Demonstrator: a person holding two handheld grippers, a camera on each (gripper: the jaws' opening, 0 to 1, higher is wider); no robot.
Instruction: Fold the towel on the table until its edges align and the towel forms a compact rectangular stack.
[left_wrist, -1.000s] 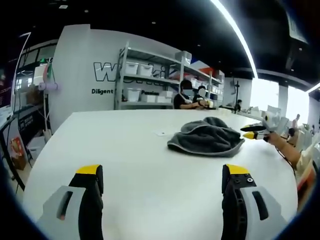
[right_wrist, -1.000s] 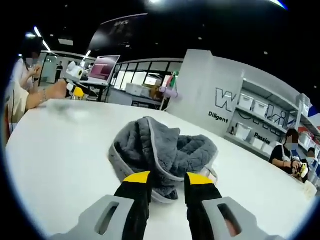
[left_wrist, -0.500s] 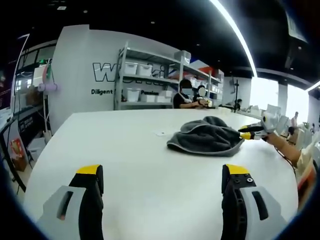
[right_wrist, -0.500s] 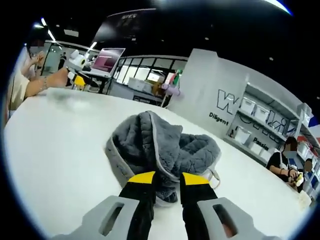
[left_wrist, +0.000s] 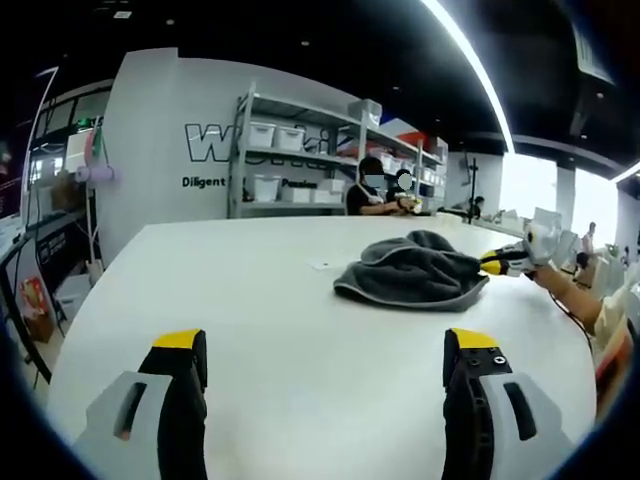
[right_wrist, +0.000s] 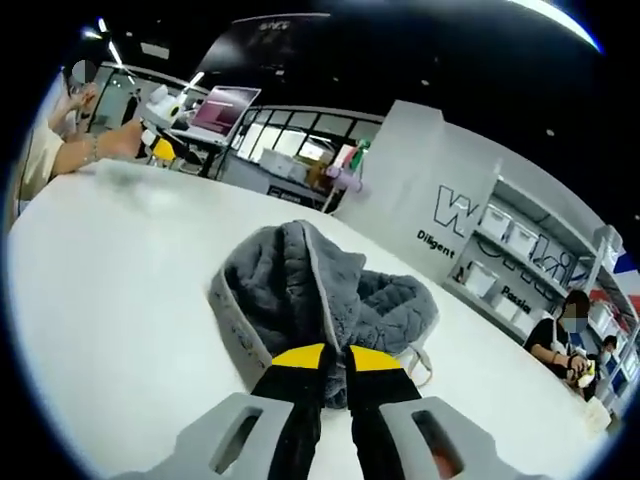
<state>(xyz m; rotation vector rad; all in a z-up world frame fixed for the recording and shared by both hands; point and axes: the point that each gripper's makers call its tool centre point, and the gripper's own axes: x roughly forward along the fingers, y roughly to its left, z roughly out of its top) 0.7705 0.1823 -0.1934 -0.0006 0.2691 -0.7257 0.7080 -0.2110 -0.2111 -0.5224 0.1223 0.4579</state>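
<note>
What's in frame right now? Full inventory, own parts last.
towel: 1, grey with pale trim, crumpled on the table
table: 1, white, carries the towel
shelving: 1 unit, pale bins, against far wall
seated people: 2, by the shelving
laptop: 1, pink screen, background desk
left claw: yellow-tipped, jaws wide apart, above bare table
right claw: yellow-tipped, jaws pinching the towel's near edge

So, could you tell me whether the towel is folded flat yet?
Not yet: the grey towel lies in a crumpled heap on the table, its pale-trimmed edges curling unevenly.
</note>
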